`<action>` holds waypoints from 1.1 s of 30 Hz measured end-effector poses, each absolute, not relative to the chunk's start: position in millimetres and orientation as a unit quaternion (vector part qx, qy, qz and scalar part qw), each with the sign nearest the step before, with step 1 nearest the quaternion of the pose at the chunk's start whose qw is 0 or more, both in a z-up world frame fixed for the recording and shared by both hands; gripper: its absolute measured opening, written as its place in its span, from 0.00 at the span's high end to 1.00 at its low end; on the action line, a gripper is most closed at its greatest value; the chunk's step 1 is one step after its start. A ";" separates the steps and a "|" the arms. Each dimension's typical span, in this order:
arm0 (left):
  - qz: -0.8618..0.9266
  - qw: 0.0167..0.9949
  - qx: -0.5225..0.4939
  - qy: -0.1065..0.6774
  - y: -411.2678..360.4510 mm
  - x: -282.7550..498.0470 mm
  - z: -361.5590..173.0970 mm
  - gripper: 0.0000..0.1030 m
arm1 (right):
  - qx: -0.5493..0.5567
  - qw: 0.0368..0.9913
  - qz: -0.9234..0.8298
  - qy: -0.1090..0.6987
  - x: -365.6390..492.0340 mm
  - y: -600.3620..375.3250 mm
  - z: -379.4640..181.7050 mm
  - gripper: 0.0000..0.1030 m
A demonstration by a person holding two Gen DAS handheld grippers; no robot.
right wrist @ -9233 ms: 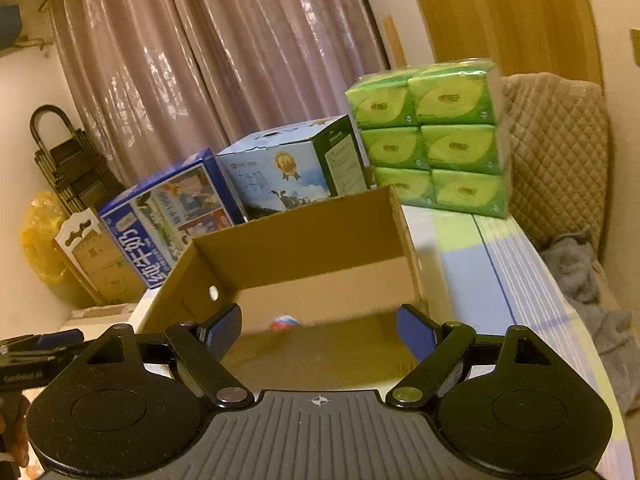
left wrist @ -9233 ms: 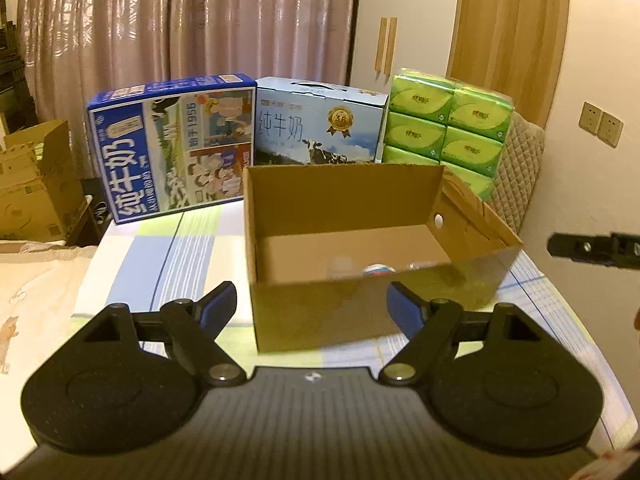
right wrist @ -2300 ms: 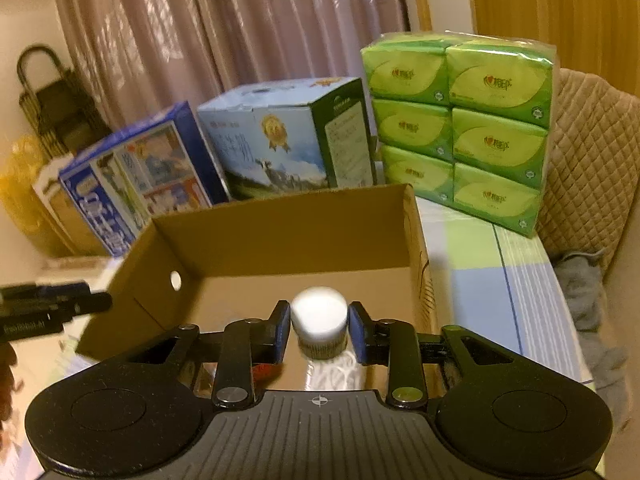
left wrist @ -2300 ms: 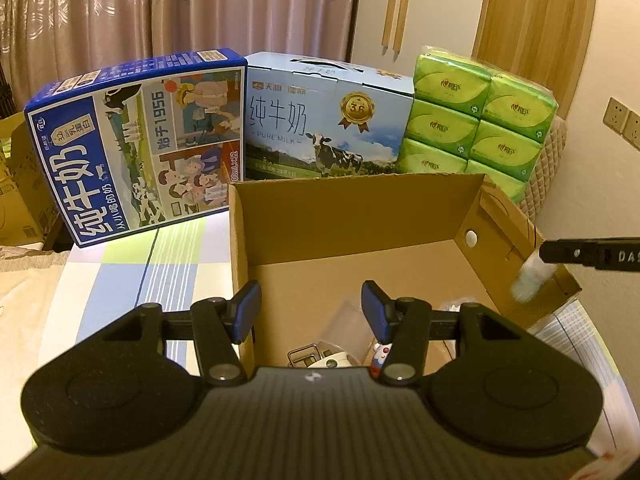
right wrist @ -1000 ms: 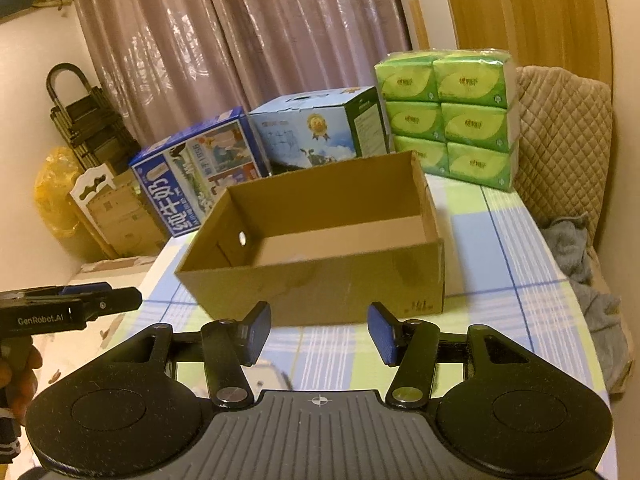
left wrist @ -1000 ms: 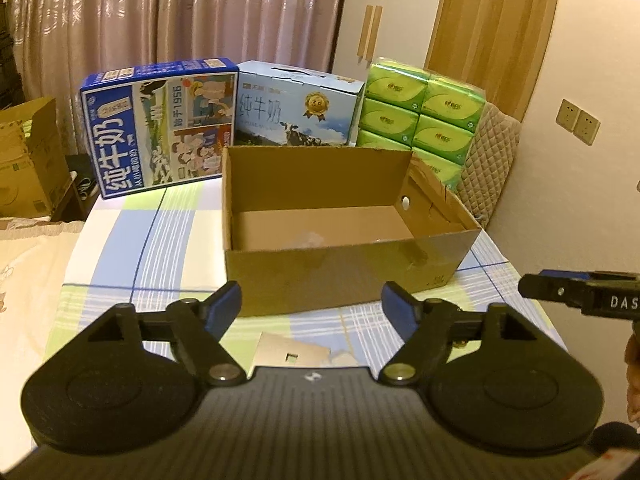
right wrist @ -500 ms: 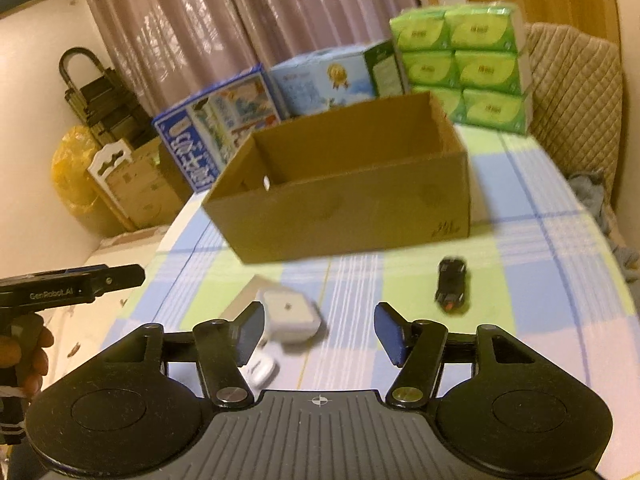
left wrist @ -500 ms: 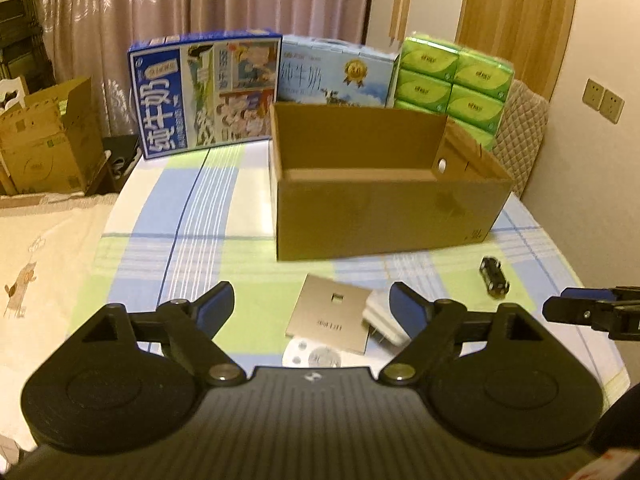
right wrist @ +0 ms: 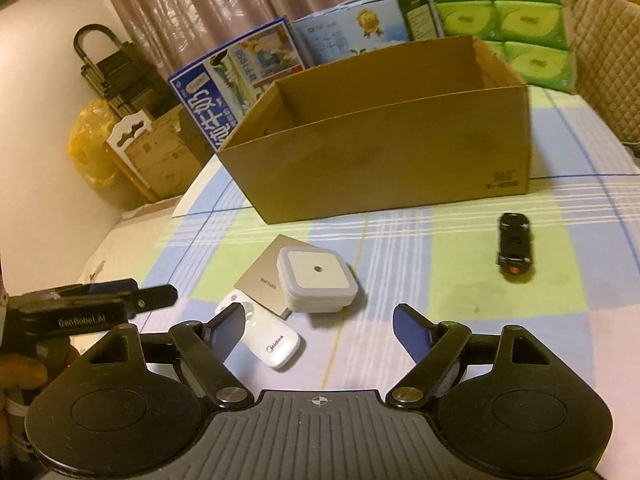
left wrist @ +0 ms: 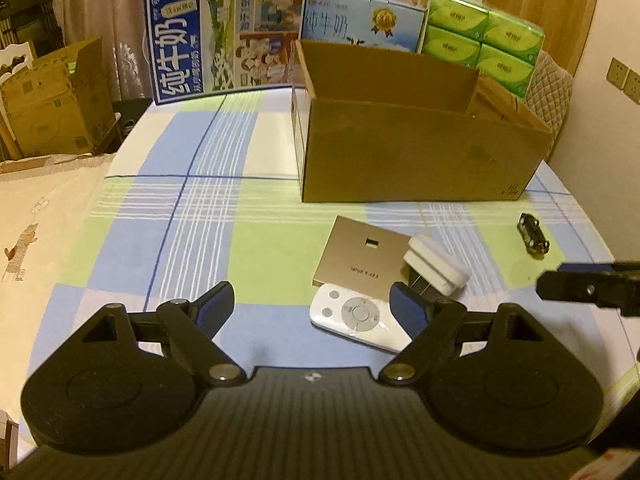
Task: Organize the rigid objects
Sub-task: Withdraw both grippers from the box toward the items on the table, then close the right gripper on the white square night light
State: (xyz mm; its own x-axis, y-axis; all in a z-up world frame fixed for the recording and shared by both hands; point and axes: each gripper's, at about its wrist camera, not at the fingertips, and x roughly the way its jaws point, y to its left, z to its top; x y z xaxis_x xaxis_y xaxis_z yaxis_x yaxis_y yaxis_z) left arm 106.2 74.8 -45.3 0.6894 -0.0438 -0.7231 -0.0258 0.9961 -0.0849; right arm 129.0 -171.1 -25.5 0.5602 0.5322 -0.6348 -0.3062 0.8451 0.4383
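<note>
Lying on the counter just in front of the open brown cardboard box [right wrist: 384, 136], the stiff, light white square plug-in night light [right wrist: 316, 280] should be gripped across its flat sides, both grippers' jaws being apart and empty.

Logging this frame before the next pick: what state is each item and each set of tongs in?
Cardboard box: upright, top open.
White remote: flat, buttons up.
Square night light: resting on the tan card.
Toy car: alone on the tablecloth.
Left tongs: open, empty.
Right tongs: open, empty.
</note>
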 end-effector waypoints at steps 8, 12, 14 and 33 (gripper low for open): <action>-0.019 0.911 -0.045 0.410 77.4 119.3 -71.0 0.20 | 0.127 0.863 0.255 0.418 164.3 -146.0 -45.2 0.23; -0.024 0.909 -0.058 0.412 79.7 124.1 -79.1 0.20 | 0.118 0.857 0.258 0.430 182.1 -136.4 -56.0 0.23; -0.029 0.908 -0.060 0.413 79.2 125.9 -81.2 0.20 | 0.118 0.854 0.260 0.436 190.8 -133.2 -60.9 0.23; -0.069 0.905 -0.055 0.416 70.8 127.5 -95.9 0.20 | 0.129 0.825 0.283 0.472 228.7 -119.9 -92.0 0.37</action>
State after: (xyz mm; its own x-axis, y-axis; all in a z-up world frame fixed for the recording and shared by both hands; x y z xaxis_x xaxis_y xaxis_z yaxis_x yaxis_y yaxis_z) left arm 127.5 70.8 -95.9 0.6438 -0.1705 -0.7460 0.0790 0.9845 -0.1568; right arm 228.7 -119.9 -92.0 0.3950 0.5881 -0.7058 -0.3453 0.8070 0.4791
